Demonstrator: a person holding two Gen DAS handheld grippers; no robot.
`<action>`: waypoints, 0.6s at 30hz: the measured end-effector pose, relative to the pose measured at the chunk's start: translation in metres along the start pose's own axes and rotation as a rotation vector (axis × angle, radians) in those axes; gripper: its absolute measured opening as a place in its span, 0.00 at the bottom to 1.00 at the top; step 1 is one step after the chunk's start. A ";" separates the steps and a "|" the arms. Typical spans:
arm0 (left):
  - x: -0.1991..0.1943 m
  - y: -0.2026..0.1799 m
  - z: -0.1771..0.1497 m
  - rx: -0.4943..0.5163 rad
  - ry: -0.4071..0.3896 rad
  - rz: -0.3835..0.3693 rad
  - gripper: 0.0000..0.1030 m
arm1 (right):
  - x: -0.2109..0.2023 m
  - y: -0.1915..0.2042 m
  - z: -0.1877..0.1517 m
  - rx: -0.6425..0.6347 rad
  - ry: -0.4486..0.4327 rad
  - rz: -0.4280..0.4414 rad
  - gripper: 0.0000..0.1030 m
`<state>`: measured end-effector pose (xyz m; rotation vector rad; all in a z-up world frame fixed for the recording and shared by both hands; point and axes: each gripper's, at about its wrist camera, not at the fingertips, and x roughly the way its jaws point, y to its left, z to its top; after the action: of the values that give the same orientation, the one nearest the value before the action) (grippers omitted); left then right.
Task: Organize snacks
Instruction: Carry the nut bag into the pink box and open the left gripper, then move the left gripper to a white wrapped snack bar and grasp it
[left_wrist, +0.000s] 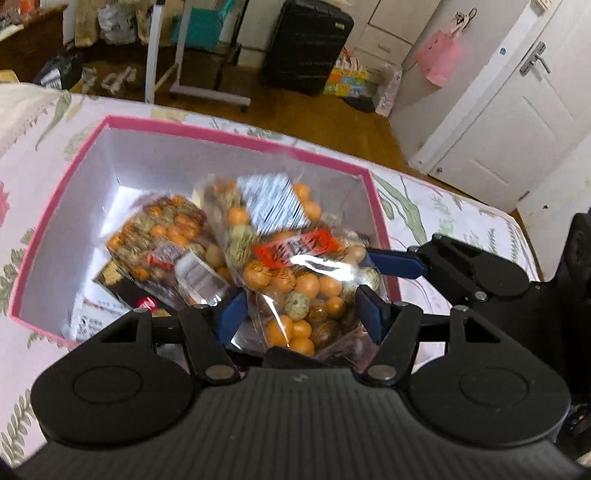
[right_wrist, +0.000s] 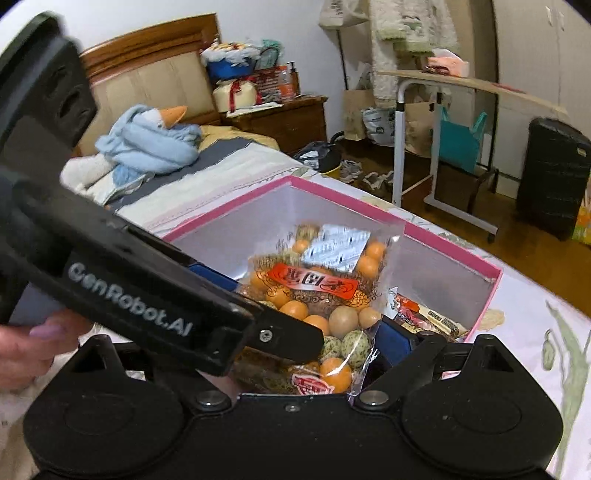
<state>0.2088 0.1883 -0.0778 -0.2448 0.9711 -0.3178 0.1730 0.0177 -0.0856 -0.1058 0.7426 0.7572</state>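
Left gripper (left_wrist: 303, 314) clamps snack bag (left_wrist: 295, 280) | right gripper (right_wrist: 306, 332) spread wide | pink box (left_wrist: 229, 134) below

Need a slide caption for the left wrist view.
Left tool holds a clear plastic bag of orange and speckled round snacks over an open pink-rimmed box containing another bag.

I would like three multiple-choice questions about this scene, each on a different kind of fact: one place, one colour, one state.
1. Where does the box stand?
A. on the wooden floor
B. on the flowered bedspread
C. on the nightstand

2. What colour is its rim?
A. blue
B. green
C. pink

3. What state is the box in?
A. open, with a snack bag inside
B. closed with a lid
C. open, with nothing inside

Answers:
1 B: the flowered bedspread surrounds it.
2 C: the top edge is pink.
3 A: no lid covers it, and a snack bag lies inside.
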 end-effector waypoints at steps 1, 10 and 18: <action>0.000 -0.001 0.000 0.006 -0.006 0.016 0.64 | 0.001 -0.004 0.001 0.031 0.001 0.000 0.92; -0.009 -0.005 0.000 0.016 -0.043 0.100 0.64 | -0.036 0.005 -0.007 -0.078 -0.053 -0.144 0.94; -0.020 -0.034 -0.007 0.063 -0.060 0.064 0.62 | -0.102 -0.021 -0.048 0.075 -0.108 -0.265 0.94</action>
<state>0.1874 0.1641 -0.0550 -0.1645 0.9059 -0.2801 0.1093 -0.0740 -0.0594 -0.0929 0.6382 0.4782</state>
